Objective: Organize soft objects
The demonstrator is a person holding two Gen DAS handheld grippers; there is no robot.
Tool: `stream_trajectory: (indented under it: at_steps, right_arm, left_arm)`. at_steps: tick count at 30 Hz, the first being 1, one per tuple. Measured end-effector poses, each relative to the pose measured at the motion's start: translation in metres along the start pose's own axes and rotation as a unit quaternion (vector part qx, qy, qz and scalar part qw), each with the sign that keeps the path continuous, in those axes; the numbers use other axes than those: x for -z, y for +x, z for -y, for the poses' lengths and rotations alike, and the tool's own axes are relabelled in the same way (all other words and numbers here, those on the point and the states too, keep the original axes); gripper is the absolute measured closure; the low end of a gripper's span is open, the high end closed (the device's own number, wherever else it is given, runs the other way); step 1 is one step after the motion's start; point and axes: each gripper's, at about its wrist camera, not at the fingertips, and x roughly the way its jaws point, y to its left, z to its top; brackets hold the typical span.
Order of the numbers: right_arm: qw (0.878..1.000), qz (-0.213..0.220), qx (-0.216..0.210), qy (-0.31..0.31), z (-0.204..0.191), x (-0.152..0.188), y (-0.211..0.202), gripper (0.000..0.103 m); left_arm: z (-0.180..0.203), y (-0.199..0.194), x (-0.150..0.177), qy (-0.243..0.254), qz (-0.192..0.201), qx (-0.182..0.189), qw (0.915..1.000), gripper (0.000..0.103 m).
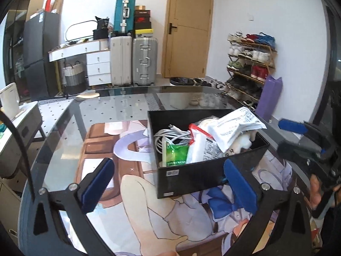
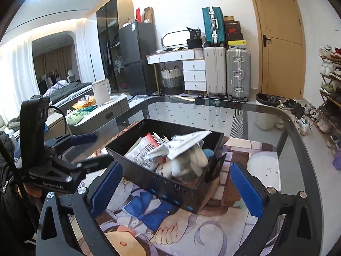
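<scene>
Soft packets [image 1: 232,128], crinkly white plastic w/ print, lie heaped in black rectangular box [image 1: 204,170] beside a coiled white cable [image 1: 170,136], a green pouch [image 1: 177,155] and a fluffy white plush [image 2: 191,160]. Box stands on the glass table [image 1: 119,106], over a printed mat. It sits just in front of my left gripper [image 1: 168,183] and right gripper [image 2: 177,189]; both stand wide open, blue ribbed pads [image 2: 106,187] holding nothing, touching nothing.
</scene>
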Motion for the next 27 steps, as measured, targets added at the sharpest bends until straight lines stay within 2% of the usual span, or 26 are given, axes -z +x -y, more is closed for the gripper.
stream_trajectory:
  at_steps: [3,9,13,20,27]
  right_arm:
    - [1.000,0.008,0.004,0.005,-0.001,0.007,-0.002,0.001]
    - [1.000,0.019,0.015,-0.002,-0.005,0.016,-0.004,0.001]
    - [0.999,0.028,0.016,-0.011,-0.011,0.018,-0.006,0.001]
    - [0.999,0.034,0.028,-0.026,-0.019,0.019,-0.005,0.001]
    - [0.999,0.037,0.027,-0.016,-0.014,0.019,-0.006,0.001]
  left_arm:
    - [0.000,-0.004,0.002,0.003,0.016,-0.004,0.9999,0.000]
    - [-0.004,-0.006,0.009,0.012,0.023,-0.029,0.9993,0.000]
    - [-0.009,-0.008,0.009,0.000,0.028,-0.029,0.9992,0.000]
    - [-0.003,-0.009,0.011,0.015,0.033,-0.038,0.9986,0.000]
    - [-0.001,-0.011,0.012,0.013,0.035,-0.038,0.9986,0.000]
